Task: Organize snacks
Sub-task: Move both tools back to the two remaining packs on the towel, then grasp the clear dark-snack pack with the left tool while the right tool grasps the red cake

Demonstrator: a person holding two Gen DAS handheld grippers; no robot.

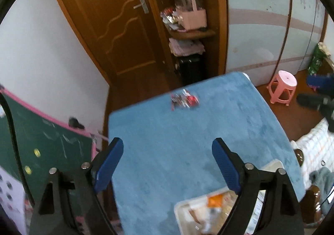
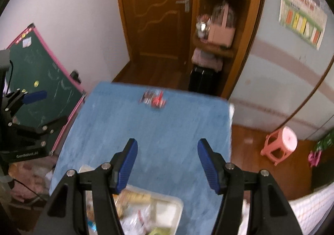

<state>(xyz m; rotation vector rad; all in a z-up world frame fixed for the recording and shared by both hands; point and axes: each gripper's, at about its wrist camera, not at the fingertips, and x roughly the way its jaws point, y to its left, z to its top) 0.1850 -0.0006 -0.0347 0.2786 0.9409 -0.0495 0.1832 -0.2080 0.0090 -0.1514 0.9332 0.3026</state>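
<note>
1. Both your tools stand spread and empty: left gripper (image 1: 167, 149), right gripper (image 2: 167, 149), above the blue plush table cover (image 1: 167, 130).
2. You seem between packets: small red-and-silver snack packets (image 1: 184, 100) wait at upper centre; white plastic tray of snacks (image 1: 200, 212) sits bottom edge.
3. Next, reach forward and pinch one packet.
4. Blur hides packet count; the fingers cut off the tray.

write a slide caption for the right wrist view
Open right claw above a blue cloth, red snack packets ahead, white tray below.
</note>
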